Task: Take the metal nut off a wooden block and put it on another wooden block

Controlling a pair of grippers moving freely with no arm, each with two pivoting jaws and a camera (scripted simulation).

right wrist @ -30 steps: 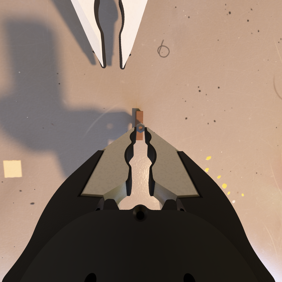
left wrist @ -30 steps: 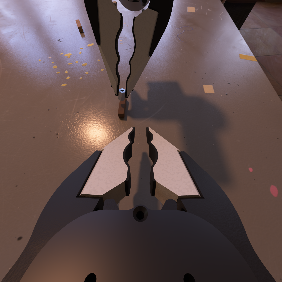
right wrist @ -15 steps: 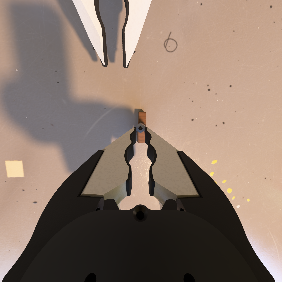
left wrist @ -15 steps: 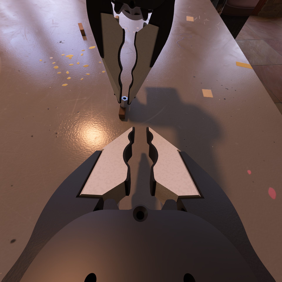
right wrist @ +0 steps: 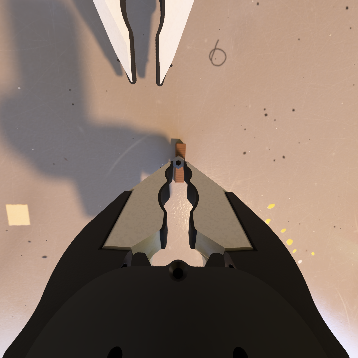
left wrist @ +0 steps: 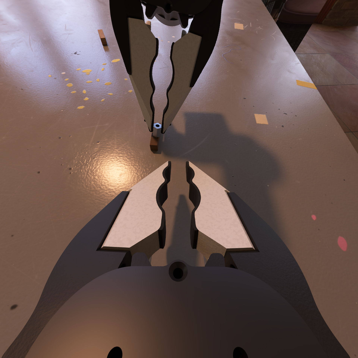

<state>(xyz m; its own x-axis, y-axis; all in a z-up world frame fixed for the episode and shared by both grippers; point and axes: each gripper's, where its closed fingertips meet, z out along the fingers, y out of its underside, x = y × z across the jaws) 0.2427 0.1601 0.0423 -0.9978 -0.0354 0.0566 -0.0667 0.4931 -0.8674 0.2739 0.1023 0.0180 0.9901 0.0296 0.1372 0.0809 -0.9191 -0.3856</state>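
Observation:
A small silver hex nut (right wrist: 177,162) sits between the tips of my right gripper (right wrist: 178,163), which is shut on it. The nut is right above a small wooden block (right wrist: 180,149) standing on the brown table; I cannot tell if they touch. In the left wrist view the right gripper (left wrist: 157,130) points down from the far side, holding the nut (left wrist: 157,127) over the block (left wrist: 154,144). My left gripper (left wrist: 178,164) is open and empty, just short of the block. It also shows in the right wrist view (right wrist: 146,83). A second wooden block (left wrist: 102,36) stands far back left.
Yellow paint specks (left wrist: 87,83) lie left of the right gripper. Tan squares (left wrist: 261,118) and pink spots (left wrist: 342,243) mark the table to the right. The table's right edge (left wrist: 302,64) drops to a tiled floor. A pen scribble (right wrist: 218,55) is on the tabletop.
The right gripper has shifted a little over the block and shows more of its body in the left wrist view, with the nut still between its tips. The left gripper has barely moved.

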